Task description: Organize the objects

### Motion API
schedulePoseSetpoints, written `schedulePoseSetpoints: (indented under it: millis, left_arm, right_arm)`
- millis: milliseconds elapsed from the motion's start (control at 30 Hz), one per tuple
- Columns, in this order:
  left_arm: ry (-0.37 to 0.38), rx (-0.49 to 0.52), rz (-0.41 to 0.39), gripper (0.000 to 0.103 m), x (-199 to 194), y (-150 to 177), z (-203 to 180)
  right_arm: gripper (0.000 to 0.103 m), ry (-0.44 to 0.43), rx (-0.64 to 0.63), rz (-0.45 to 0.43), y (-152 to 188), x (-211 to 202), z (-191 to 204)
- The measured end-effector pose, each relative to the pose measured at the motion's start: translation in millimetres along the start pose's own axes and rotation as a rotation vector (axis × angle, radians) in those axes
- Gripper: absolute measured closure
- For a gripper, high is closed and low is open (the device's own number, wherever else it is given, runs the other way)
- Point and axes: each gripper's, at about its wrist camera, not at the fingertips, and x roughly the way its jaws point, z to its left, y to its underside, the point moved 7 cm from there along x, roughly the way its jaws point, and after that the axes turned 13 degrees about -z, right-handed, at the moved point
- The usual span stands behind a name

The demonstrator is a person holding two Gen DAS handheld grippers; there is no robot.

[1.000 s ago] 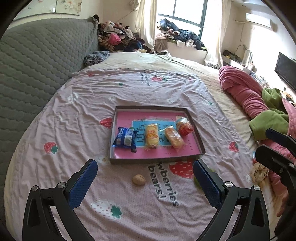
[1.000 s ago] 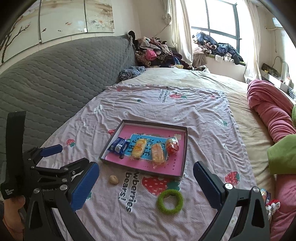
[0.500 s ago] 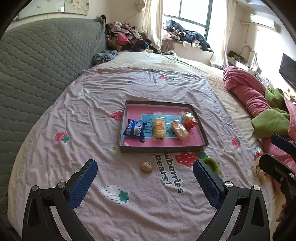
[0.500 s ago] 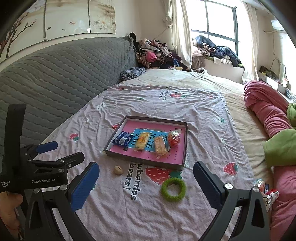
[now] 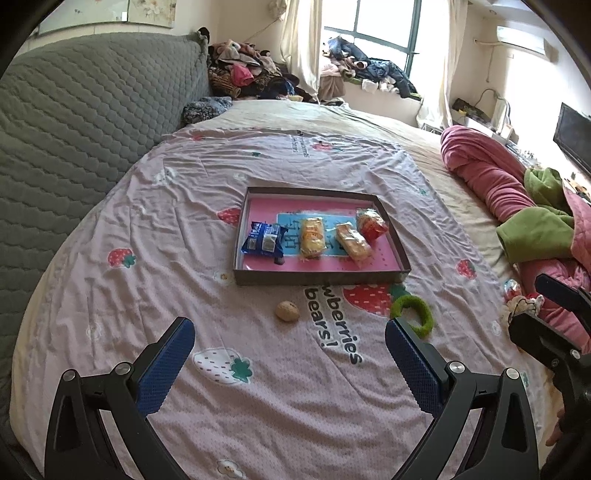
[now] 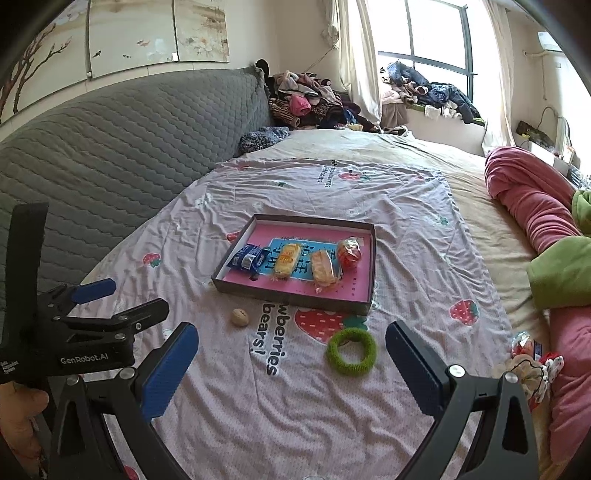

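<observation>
Nearest the lens, the left hand-held gripper [image 5: 289,354] has its matte black frame and blue, finely dimpled pads spread wide with nothing between them. The right hand-held gripper [image 6: 291,360] is spread just as wide and is likewise empty. Both hover above a bed [image 5: 369,122] covered by a thin, wrinkled pink sheet [image 5: 155,206] printed with strawberries and black lettering.

On the sheet just beyond the left gripper's pads lies a small, rounded, tan nut-like object [image 5: 287,311] with a rough shell. To its right, apart from it, sits a fuzzy green ring [image 5: 412,314], soft and doughnut-shaped, with an open centre.

Just behind both stands a shallow rectangular cardboard tray [image 5: 317,277] with dark outer walls and a glossy pink floor. Four wrapped snacks lie in a row inside it: a crinkled blue packet [image 5: 264,240] at the left, then a clear wrapper over a yellow cake [image 5: 312,236], another clear wrapper over an oblong golden cake [image 5: 352,242], and a red and orange packet [image 5: 371,223] at the right, touching the tray's right wall.

Farther off, a grey quilted headboard [image 5: 81,118] borders the bed's left side, bunched pink and green blankets [image 5: 517,206] lie at the right, and a heap of clothes [image 5: 247,77] sits beside a curtained window [image 5: 384,33].
</observation>
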Motion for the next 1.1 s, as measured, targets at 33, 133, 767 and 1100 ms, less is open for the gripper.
schedulePoseSetpoints:
  millis: [33, 133, 767, 1100]
  left_arm:
    - [-0.002, 0.001, -0.003, 0.000, -0.4, 0.0, 0.4]
    - [-0.006, 0.004, -0.008, 0.000, -3.5, 2.3, 0.3]
    - [-0.019, 0.027, -0.023, 0.000, -14.8, 22.9, 3.2]
    - [-0.015, 0.037, -0.013, 0.000, -10.8, 36.9, -2.6]
  right_arm:
    - [0.001, 0.002, 0.000, -0.002, 0.3, -0.3, 0.1]
    - [0.001, 0.002, -0.002, 0.000, 3.6, -2.9, 0.1]
    - [0.001, -0.002, 0.012, 0.019, 30.7, -7.1, 4.3]
    - [0.001, 0.011, 0.014, 0.021, 39.8, -8.8, 1.5]
